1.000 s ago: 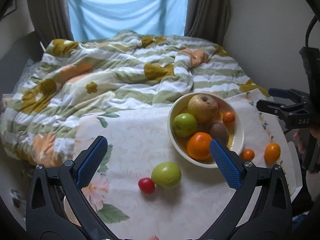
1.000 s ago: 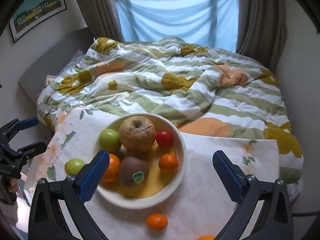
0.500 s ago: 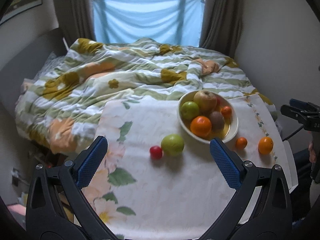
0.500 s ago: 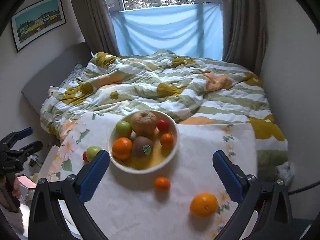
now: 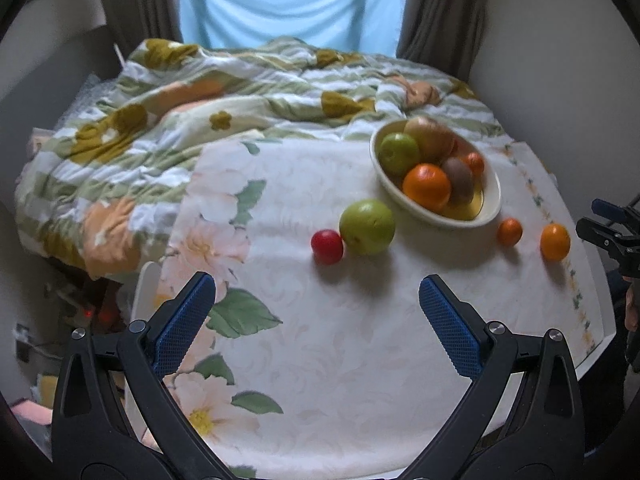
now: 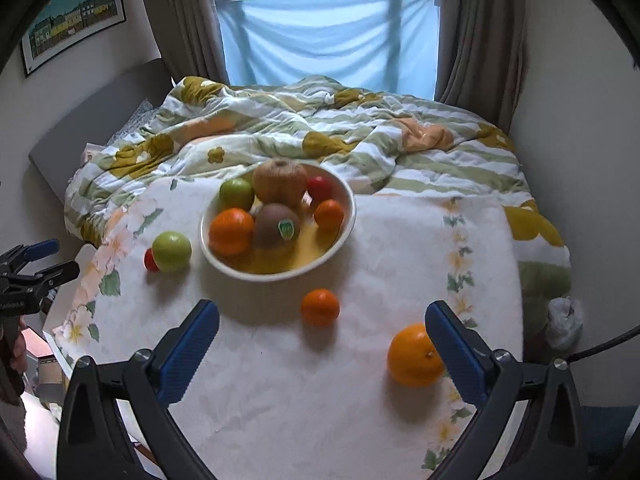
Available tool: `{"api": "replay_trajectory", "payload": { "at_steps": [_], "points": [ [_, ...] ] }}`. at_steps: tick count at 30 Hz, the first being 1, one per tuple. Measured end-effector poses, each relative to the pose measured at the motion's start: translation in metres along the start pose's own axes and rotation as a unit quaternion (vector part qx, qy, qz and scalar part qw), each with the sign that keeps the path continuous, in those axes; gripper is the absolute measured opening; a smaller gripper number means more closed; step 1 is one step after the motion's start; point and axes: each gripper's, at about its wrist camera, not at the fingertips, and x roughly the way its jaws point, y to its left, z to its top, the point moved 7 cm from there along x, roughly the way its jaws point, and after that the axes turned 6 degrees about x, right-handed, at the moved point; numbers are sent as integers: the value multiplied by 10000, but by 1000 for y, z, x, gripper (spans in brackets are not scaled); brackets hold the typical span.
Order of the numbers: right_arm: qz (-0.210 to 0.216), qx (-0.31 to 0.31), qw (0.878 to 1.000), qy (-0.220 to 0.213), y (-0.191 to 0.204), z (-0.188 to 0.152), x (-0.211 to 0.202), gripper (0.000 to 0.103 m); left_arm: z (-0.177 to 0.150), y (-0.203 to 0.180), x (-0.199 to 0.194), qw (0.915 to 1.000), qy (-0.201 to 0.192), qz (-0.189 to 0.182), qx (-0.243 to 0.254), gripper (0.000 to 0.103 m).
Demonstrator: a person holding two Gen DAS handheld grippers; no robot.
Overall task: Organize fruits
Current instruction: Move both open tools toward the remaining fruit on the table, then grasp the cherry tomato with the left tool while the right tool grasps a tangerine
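Where fruit fills cream bowl (image 6: 347, 222), stickered kiwi (image 6: 276, 225), wrinkled apple (image 6: 280, 179)

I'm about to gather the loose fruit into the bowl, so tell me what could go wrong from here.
1. The cream bowl is already crowded, with the big brown apple on top; added fruit may roll out.
2. The small red fruit touches the loose green apple; grabbing one could nudge the other.
3. The large orange sits near the tablecloth's edge; a bump from the open right tongs might send it off.
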Motion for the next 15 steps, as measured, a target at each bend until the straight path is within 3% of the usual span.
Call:
{"api": "replay_trajectory", "payload": {
  "at_steps": [8, 15],
  "points": [
    [-144, 135, 9991, 381, 4, -24, 43, 103, 1, 9, 50, 9979, 322, -344, 436, 103],
    [-280, 278, 9970, 672, 6, -35, 72, 103, 4, 3, 91, 9931, 591, -579, 834, 95]
  ]
}}
